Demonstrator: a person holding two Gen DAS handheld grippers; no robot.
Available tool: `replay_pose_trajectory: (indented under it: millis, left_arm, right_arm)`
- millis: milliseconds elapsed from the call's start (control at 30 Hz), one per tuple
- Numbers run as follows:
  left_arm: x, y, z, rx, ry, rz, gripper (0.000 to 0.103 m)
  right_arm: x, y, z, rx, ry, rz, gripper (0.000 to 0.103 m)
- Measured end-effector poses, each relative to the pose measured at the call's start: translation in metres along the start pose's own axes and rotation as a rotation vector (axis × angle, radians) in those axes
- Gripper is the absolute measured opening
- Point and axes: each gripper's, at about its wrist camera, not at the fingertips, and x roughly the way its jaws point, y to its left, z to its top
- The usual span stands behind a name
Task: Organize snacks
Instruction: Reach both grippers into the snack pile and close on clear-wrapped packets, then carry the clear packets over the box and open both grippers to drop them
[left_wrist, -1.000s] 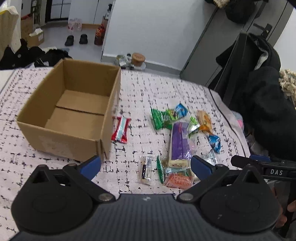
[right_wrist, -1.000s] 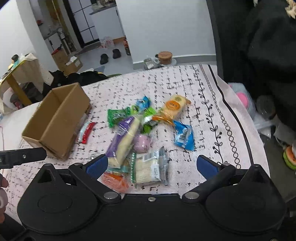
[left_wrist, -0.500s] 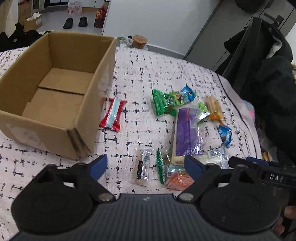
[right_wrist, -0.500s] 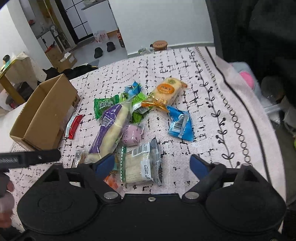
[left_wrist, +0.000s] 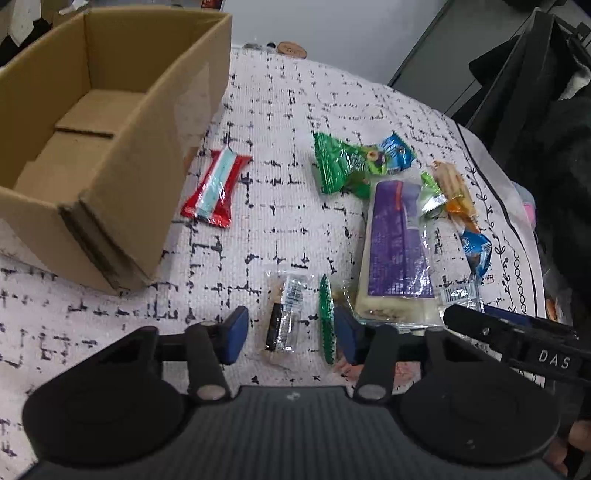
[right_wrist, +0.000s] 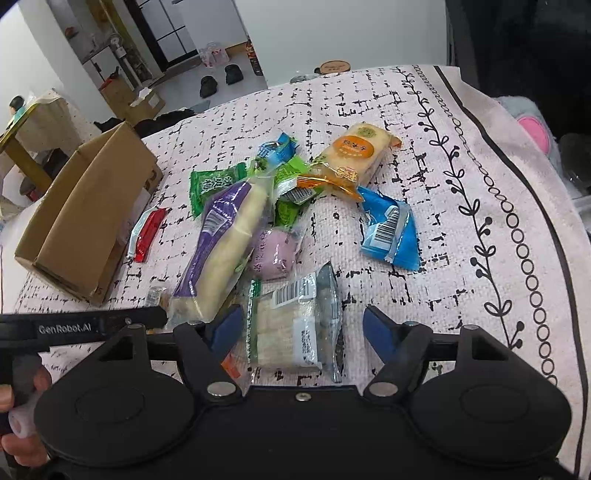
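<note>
Patterned cloth (right_wrist: 461, 155) under scattered snacks (right_wrist: 236, 225) (cardboard box (left_wrist: 110, 122) beside)

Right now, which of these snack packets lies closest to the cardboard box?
The red packet with the pale blue stripe. It lies alone right beside the box, while all the other snacks are heaped together farther off on the cloth.

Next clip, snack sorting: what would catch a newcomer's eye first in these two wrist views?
The heap of bright wrappers mid-cloth, led by the long purple-wrapped roll with a blue packet to its right. The empty cardboard box stands at left. Each gripper straddles a packet, jaws just closing: the left gripper over a small clear packet, the right gripper over a clear-wrapped pastry.
</note>
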Motion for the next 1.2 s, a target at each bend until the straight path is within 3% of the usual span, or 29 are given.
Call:
replay_pose_trajectory:
  millis: [133, 267, 467, 567, 700, 1200]
  left_arm:
    - [0.005, -0.001, -0.003, 0.004, -0.002, 0.022, 0.040]
    - [0.005, 0.001, -0.004, 0.014, -0.003, 0.056, 0.019]
    - [-0.009, 0.009, -0.002, 0.003, -0.021, 0.043, 0.018]
    - [-0.020, 0.008, -0.001, 0.008, -0.034, 0.032, 0.018]
    - [-0.035, 0.006, -0.002, 0.011, -0.054, 0.018, 0.018]
    - [-0.085, 0.003, 0.017, 0.030, -0.149, -0.022, 0.018]
  right_arm:
    - [0.007, 0.002, -0.003, -0.006, 0.003, -0.029, 0.069]
    - [0.009, 0.007, -0.006, -0.010, -0.008, -0.081, 0.060]
    - [-0.003, 0.009, -0.005, -0.012, -0.035, -0.066, 0.031]
    - [-0.011, 0.008, -0.004, 0.001, -0.051, -0.030, 0.023]
    - [-0.022, 0.012, -0.006, 0.021, -0.094, -0.014, 0.019]
    - [-0.057, 0.046, 0.017, -0.032, -0.212, 0.025, 0.018]
